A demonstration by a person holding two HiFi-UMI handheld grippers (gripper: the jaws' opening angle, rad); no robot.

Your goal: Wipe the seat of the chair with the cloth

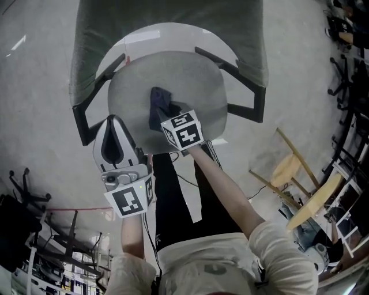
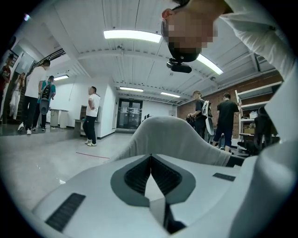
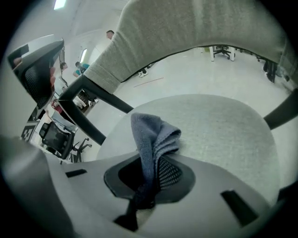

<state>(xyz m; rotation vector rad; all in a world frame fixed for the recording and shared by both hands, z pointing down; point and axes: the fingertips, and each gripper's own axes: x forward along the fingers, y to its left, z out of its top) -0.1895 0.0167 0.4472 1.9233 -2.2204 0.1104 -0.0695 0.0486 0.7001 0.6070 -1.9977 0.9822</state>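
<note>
The chair's round grey seat (image 1: 190,80) (image 3: 223,125) lies below me, with its grey backrest (image 1: 173,17) (image 3: 186,28) on the far side. A dark blue cloth (image 1: 157,106) (image 3: 151,137) lies bunched on the seat's near half. My right gripper (image 1: 166,115) (image 3: 150,160) is shut on the cloth's near end, and the loose part stands up in a fold ahead of the jaws. At the seat's near left edge, my left gripper (image 1: 114,122) (image 2: 150,157) is shut with nothing in it and points up and away from the seat.
Black armrests (image 1: 86,118) (image 1: 249,95) flank the seat. A wooden chair (image 1: 297,178) stands on the floor to the right, dark office chairs (image 1: 20,201) to the left. Several people (image 2: 92,116) stand far off in the room.
</note>
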